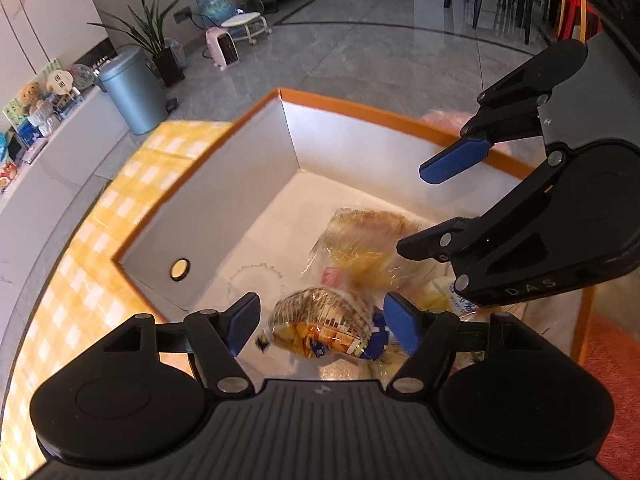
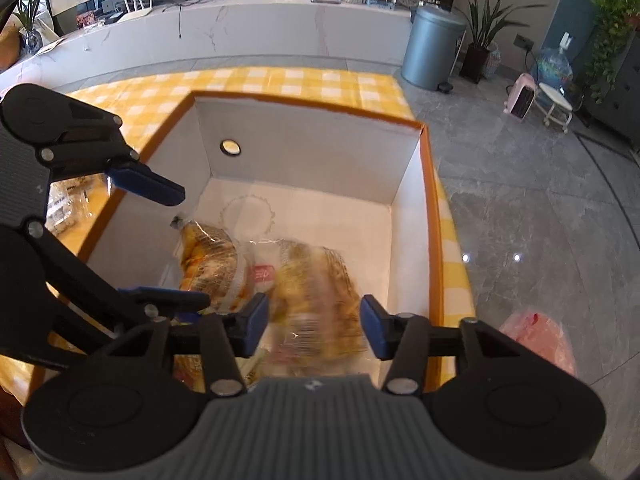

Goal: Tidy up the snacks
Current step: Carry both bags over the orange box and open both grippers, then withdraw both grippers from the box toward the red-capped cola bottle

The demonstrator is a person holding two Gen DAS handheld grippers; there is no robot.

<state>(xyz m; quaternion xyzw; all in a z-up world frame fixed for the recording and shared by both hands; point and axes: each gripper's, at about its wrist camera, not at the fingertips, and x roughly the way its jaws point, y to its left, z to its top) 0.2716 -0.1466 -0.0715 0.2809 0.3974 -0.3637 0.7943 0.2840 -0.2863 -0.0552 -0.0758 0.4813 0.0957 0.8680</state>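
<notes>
An orange-rimmed box (image 1: 224, 216) (image 2: 408, 168) with white inner walls stands on a yellow checked tablecloth (image 1: 100, 240) (image 2: 280, 80). Two clear bags of yellow snacks lie inside it. One bag (image 1: 320, 328) (image 2: 208, 264) sits between the pads of my left gripper (image 1: 323, 324) (image 2: 172, 244), which is open and not pressing on it. The other bag (image 1: 368, 236) (image 2: 316, 292) looks blurred; it is between the pads of my open right gripper (image 2: 314, 326) (image 1: 436, 204), with gaps on both sides. Both grippers point down into the box, side by side.
More clear packets (image 2: 64, 208) lie on the cloth outside the box's left wall. A pink bag (image 2: 540, 336) (image 1: 444, 118) lies beyond the right wall. A grey bin (image 2: 432, 48) (image 1: 132, 88), a plant and a white counter (image 2: 240, 28) stand past the table.
</notes>
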